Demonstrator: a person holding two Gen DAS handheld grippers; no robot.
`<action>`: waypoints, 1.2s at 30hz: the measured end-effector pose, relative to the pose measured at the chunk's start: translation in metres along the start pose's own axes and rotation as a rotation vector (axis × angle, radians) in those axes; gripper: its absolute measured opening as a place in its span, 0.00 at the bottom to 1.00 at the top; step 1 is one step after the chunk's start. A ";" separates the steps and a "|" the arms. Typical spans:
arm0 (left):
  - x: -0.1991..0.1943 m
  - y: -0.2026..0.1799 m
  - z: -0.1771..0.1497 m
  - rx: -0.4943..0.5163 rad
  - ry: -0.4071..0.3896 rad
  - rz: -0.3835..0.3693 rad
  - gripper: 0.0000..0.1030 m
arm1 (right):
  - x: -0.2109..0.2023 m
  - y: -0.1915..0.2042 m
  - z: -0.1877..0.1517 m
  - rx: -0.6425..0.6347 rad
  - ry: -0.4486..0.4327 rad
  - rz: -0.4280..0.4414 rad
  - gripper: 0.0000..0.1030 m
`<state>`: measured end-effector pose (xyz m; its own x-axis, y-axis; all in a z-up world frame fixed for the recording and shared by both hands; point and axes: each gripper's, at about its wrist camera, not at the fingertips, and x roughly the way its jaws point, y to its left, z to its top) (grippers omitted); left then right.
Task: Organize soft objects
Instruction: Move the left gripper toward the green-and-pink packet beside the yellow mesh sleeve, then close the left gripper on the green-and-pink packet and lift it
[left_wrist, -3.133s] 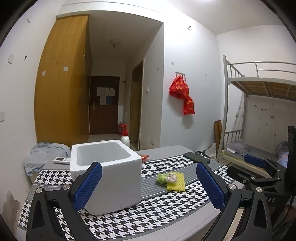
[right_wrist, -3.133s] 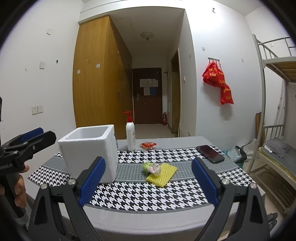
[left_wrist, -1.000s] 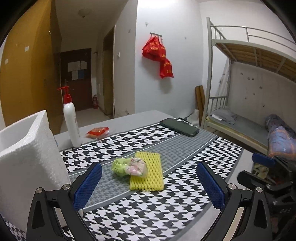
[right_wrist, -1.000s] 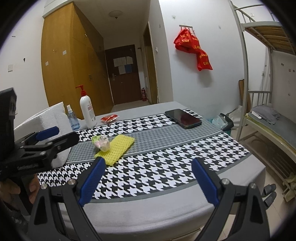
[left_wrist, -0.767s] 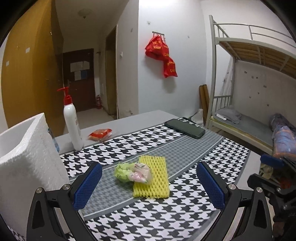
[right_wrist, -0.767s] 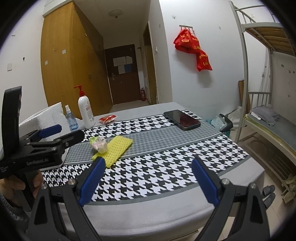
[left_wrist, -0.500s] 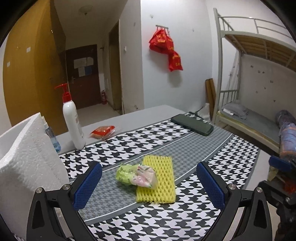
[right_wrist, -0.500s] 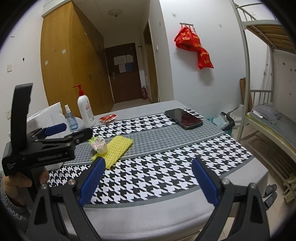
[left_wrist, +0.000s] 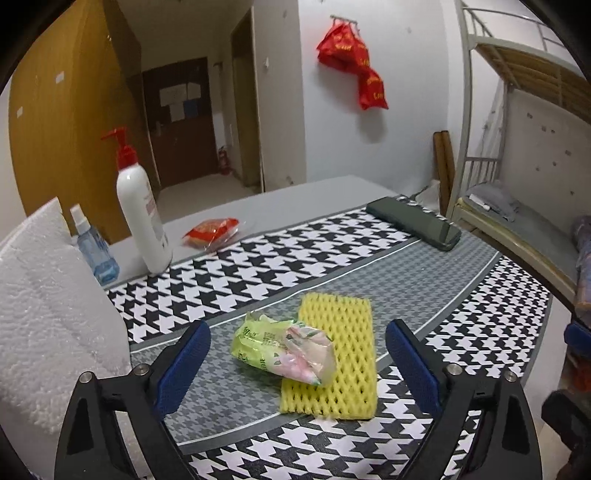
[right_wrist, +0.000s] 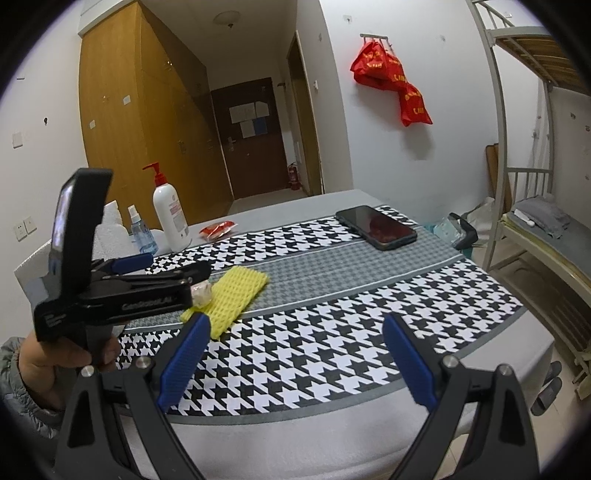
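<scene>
A crumpled green and pink plastic packet (left_wrist: 284, 354) lies partly on a yellow foam net (left_wrist: 343, 354) on the houndstooth tablecloth (left_wrist: 295, 266). My left gripper (left_wrist: 297, 326) hovers close over them, tilted down. Its jaws are closing, with the packet between the blue pads (left_wrist: 181, 365) and apart from both. A white foam box (left_wrist: 48, 332) stands just to the left. In the right wrist view a hand (right_wrist: 55, 354) holds the left gripper (right_wrist: 181, 266) over the packet (right_wrist: 201, 293) and net (right_wrist: 240, 288). My right gripper (right_wrist: 295, 321) stands open above the cloth, holding nothing.
A white pump bottle (left_wrist: 142, 221), a small blue spray bottle (left_wrist: 96, 251) and a red packet (left_wrist: 212, 230) stand behind the box. A dark phone (left_wrist: 417, 223) lies at the far right of the cloth. A metal bunk bed (left_wrist: 517, 155) stands beyond the table's right edge.
The left gripper has moved forward and down towards the packet and net, which now look larger and sit between its fingers. Its jaws have narrowed a little. The right gripper has barely shifted.
</scene>
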<state>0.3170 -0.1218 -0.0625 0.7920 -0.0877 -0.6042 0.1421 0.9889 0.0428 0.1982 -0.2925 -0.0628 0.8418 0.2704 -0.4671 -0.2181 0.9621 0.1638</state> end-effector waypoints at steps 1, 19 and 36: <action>0.004 0.002 0.001 -0.005 0.010 0.001 0.90 | 0.001 0.000 0.000 -0.002 0.003 0.001 0.93; 0.039 0.020 -0.006 -0.060 0.123 -0.025 0.64 | 0.017 0.005 0.000 -0.024 0.042 0.014 0.93; 0.018 0.038 -0.010 -0.100 0.069 -0.122 0.38 | 0.027 0.022 -0.004 -0.073 0.095 0.029 0.93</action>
<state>0.3310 -0.0844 -0.0796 0.7296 -0.2029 -0.6531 0.1725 0.9787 -0.1114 0.2136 -0.2638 -0.0752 0.7850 0.2971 -0.5436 -0.2798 0.9529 0.1168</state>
